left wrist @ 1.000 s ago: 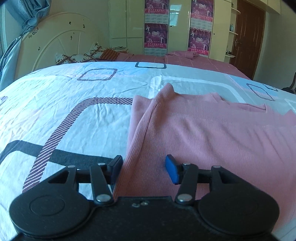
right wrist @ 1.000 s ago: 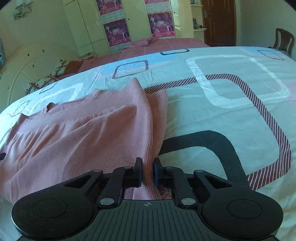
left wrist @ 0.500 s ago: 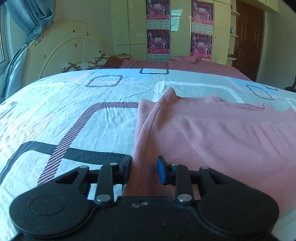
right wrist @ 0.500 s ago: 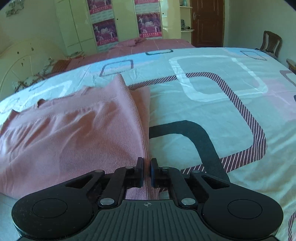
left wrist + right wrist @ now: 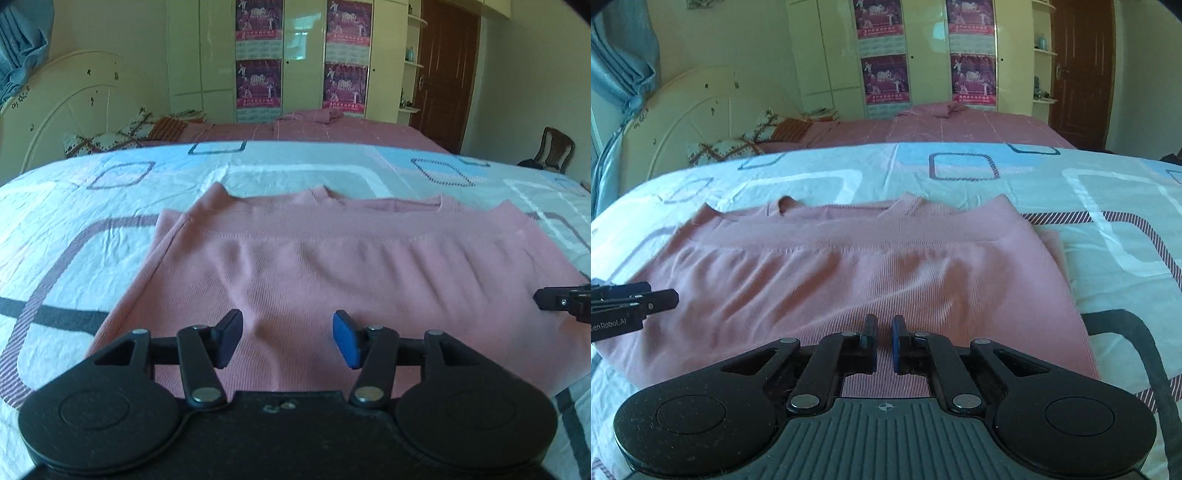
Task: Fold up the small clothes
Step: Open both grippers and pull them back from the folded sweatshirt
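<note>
The pink knit garment (image 5: pixel 332 266) lies folded flat on the patterned bedsheet (image 5: pixel 74 229), its ribbed hem band running across the far side and bare sheet lying open beyond its left, right and far edges. The left gripper (image 5: pixel 288 339) hangs over the garment's near edge, jaws opening with only flat cloth below them. The right gripper (image 5: pixel 882 345) is clenched near the same edge, though whether it pinches cloth I cannot tell.

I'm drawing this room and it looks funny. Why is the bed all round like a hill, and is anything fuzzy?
Left wrist view: the fisheye lens bends the bed into a dome and darkens the corners. Right wrist view: same bulge; the pink garment looks slightly soft, and the wardrobe doors show pale window glare.
</note>
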`<state>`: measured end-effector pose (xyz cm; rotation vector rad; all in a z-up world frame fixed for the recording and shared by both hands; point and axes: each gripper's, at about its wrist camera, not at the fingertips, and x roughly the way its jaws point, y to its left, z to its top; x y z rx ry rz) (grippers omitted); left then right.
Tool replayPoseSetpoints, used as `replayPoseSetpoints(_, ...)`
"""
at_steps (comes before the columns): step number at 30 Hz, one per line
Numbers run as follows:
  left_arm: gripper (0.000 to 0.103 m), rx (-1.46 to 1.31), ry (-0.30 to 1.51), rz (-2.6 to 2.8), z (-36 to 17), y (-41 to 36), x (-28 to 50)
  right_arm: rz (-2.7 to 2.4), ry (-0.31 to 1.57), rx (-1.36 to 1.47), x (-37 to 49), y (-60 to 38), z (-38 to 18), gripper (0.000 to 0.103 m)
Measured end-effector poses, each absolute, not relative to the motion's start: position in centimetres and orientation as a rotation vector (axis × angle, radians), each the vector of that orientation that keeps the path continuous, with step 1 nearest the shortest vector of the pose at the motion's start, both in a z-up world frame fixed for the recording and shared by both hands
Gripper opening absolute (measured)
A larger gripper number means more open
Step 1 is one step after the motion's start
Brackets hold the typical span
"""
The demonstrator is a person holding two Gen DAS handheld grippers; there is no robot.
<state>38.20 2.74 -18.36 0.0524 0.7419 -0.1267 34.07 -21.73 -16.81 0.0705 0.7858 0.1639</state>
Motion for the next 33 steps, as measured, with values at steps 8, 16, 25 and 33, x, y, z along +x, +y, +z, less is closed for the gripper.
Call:
replayPoseSetpoints(8,0.060,0.051,0.757,-0.098,-18.6,5.2,35.6,0.159,0.889,0.004,30.8,-24.4,-18.8,0.005)
replayPoseSetpoints(16,0.064,0.078,0.764,-0.105,-18.9,4.9,34.6,0.142,0.910,-0.047,29.1,-24.5,-18.9,0.005)
replayPoseSetpoints(25,0.066,0.022,0.774,-0.101,-18.2,5.3,34.3,0.155,0.901,0.021,28.3,-24.5,-16.8,0.005)
replayPoseSetpoints(33,0.071,0.033,0.795,-0.117,-18.5,3.1,35.1,0.204,0.842,-0.009,30.6,-19.4,-17.1,0.006)
